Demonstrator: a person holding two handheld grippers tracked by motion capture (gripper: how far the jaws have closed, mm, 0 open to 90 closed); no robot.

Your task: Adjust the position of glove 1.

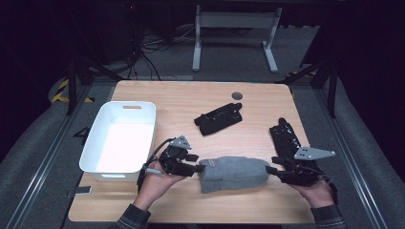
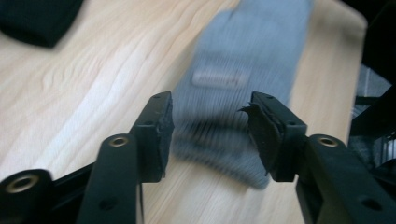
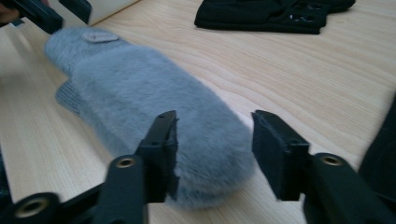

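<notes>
A fluffy grey mitten (image 1: pixel 234 172) lies flat on the wooden table (image 1: pixel 191 100), its knit cuff to the left and its tip to the right. My left gripper (image 1: pixel 196 168) sits at the cuff end. In the left gripper view its jaws (image 2: pixel 210 121) stand apart around the ribbed cuff (image 2: pixel 219 144) without pressing it. My right gripper (image 1: pixel 272 170) is at the mitten's tip. In the right gripper view its jaws (image 3: pixel 215 135) are open, with the rounded tip (image 3: pixel 205 154) between them and a gap on the right side.
A white plastic bin (image 1: pixel 102 169) stands at the table's left side. One black glove (image 1: pixel 218 118) lies mid-table, and another black glove (image 1: pixel 286 136) lies at the right, just beyond my right hand. A small dark disc (image 1: pixel 236 95) sits near the far edge.
</notes>
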